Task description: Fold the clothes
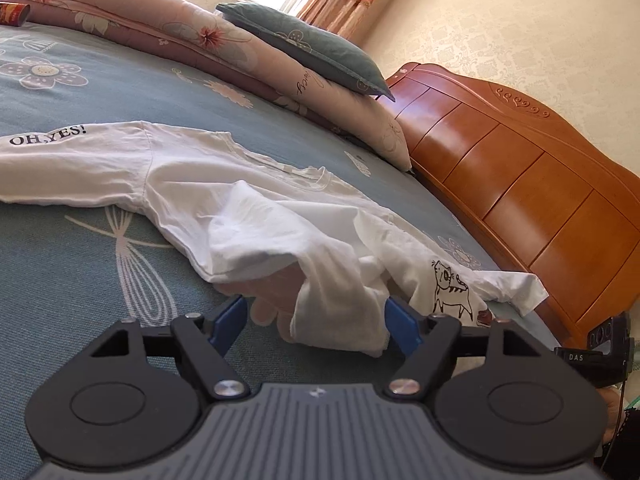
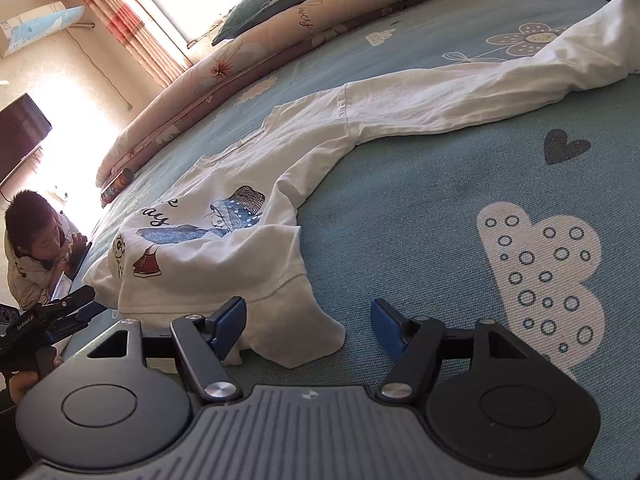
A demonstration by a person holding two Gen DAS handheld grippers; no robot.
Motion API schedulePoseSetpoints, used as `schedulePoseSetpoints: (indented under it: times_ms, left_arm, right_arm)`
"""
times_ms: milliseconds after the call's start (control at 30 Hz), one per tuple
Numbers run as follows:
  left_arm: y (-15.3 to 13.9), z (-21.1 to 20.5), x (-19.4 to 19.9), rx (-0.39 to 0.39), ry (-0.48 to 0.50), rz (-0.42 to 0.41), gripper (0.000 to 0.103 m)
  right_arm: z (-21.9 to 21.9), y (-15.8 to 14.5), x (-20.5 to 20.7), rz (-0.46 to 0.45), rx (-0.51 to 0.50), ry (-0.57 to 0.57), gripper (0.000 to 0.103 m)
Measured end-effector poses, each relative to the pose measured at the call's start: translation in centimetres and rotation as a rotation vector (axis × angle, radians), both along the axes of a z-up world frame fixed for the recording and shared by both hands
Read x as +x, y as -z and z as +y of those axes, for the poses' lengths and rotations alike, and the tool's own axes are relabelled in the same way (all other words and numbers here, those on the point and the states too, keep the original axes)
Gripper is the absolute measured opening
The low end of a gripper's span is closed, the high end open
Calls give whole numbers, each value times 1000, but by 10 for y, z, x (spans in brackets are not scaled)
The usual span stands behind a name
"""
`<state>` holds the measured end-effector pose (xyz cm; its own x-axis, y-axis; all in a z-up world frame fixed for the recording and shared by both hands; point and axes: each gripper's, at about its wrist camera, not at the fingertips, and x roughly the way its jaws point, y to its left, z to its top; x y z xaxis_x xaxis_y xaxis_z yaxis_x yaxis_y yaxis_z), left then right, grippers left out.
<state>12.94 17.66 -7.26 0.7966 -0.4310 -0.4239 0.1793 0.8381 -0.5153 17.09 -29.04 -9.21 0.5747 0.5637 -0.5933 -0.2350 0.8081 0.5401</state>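
White shirt point(image 1: 224, 200) hem bunched low centre between wide-open left gripper point(image 1: 316, 320) jaws, unpinched. Right gripper point(image 2: 308, 324) agape over hem corner, holding nothing; bare blue sheet point(image 2: 440, 184) to the right.

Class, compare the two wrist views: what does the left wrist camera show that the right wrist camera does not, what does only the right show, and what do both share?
Only the left wrist view shows the "OH, YES!" sleeve print, the cat drawing and the wooden headboard.

Only the right wrist view shows the shirt's blue figure print, a person beside the bed, a dark screen and an air conditioner.

Both show the white long-sleeved shirt rumpled on the blue sheet, the folded quilt, the teal pillow and open jaws.
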Motion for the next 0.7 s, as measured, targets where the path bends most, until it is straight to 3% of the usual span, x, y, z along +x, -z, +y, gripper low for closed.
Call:
schedulePoseSetpoints:
  times_ms: [233,333,367,400,433,533,700]
  left_arm:
    - [20,-3,18,-131,106,28,72]
    - [20,-8,16,-130,106,17,47]
    - [19,-9,14,-132,101,14,34]
    - [17,-10,13,-133,100,13,23]
    - [13,-11,11,-132,101,14,19]
    - [-2,-15,1,-115,109,-10,11]
    - [-36,-11,-19,-120,104,-91,9]
  right_arm:
    - [4,14,27,26,158,-61,75]
    - [11,18,27,32,212,-107,73]
    - [14,18,26,27,214,-120,69]
    - [17,17,24,29,211,-127,54]
    - [19,17,22,31,208,-134,37]
    - [22,6,15,9,197,-145,17]
    - [17,-31,3,-84,216,-154,15]
